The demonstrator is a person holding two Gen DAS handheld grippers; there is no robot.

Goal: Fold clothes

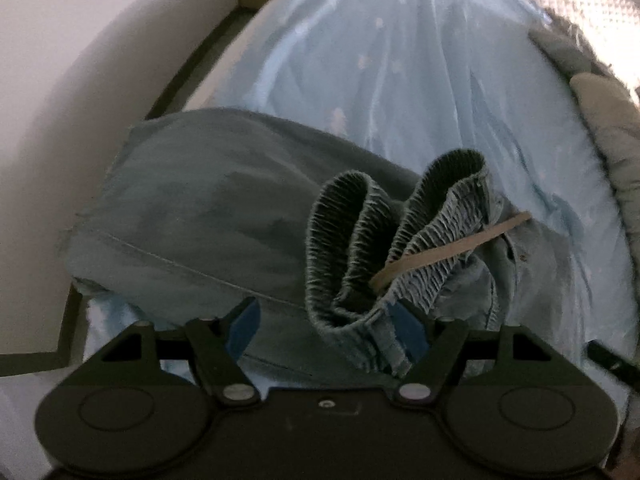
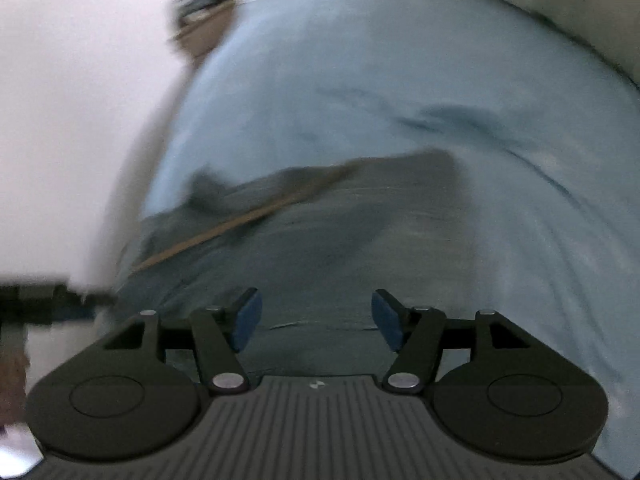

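Bedsheet (image 1: 420,80), pale blue, covers the bed and carries the one garment in play, blue-grey denim trousers (image 1: 180,220) with an elastic waistband (image 1: 400,216) and a tan drawstring (image 1: 452,246). By the look of it the fold is partly done: the trousers lie doubled into a compact slab, but the waistband end is bunched up in loops rather than flat, so smoothing and at least one more fold seem left. A grey quilted cover (image 1: 608,128) lies along the sheet's far right edge.

The left gripper (image 1: 326,330) stands wide apart; the ruffled waistband sits between its blue pads, closer to the right one, and I cannot tell whether that pad touches it. Nothing looks pinched. The right gripper (image 2: 316,320), in a badly blurred view, also stands apart and empty, hanging just over the flat denim, with the drawstring running off to its upper left.
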